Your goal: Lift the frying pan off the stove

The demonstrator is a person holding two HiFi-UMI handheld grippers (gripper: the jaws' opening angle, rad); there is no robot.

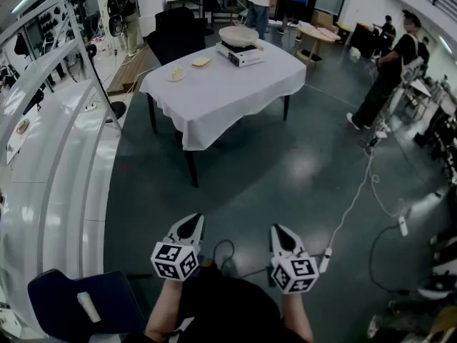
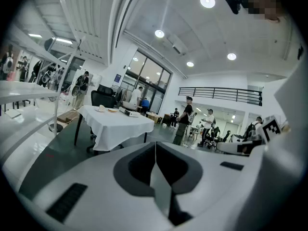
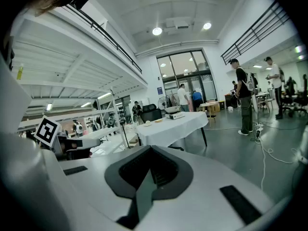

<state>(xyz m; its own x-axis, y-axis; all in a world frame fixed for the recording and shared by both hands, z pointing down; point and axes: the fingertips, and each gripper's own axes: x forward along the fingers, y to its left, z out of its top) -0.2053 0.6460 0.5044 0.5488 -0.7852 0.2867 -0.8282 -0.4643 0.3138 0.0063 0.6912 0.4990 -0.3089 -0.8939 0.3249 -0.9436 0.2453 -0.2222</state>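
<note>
Two grippers showed low in the head view, on the near side of the table point(image 1: 221, 95) and well apart from it, with grey floor point(image 1: 285, 170) between. We held the left gripper point(image 1: 193, 220) with its jaws pressed fully together and nothing between them; in the left gripper view the two pads met in one thin seam. We held the right gripper point(image 1: 280, 229) the same way, closed tight and empty, just beside the left one. Both pointed toward the table and tilted slightly downward.

A white cloth point(image 1: 207, 113) covered the table and hung over its edges. Near the table's far right corner stood the stove point(image 1: 240, 54), a flat white unit, and the frying pan point(image 1: 238, 36) rested on top of it, pale, with its handle toward the table's right side. Toward the table's far left we saw a small plate point(image 1: 176, 74) with food on it and, just beside it, a flat yellowish piece of food point(image 1: 201, 62). A black chair point(image 1: 175, 28) stood behind the table. To the table's right a person point(image 1: 389, 77) in dark clothes stood, and a white cable point(image 1: 355, 200) trailed over the floor on that side.
</note>
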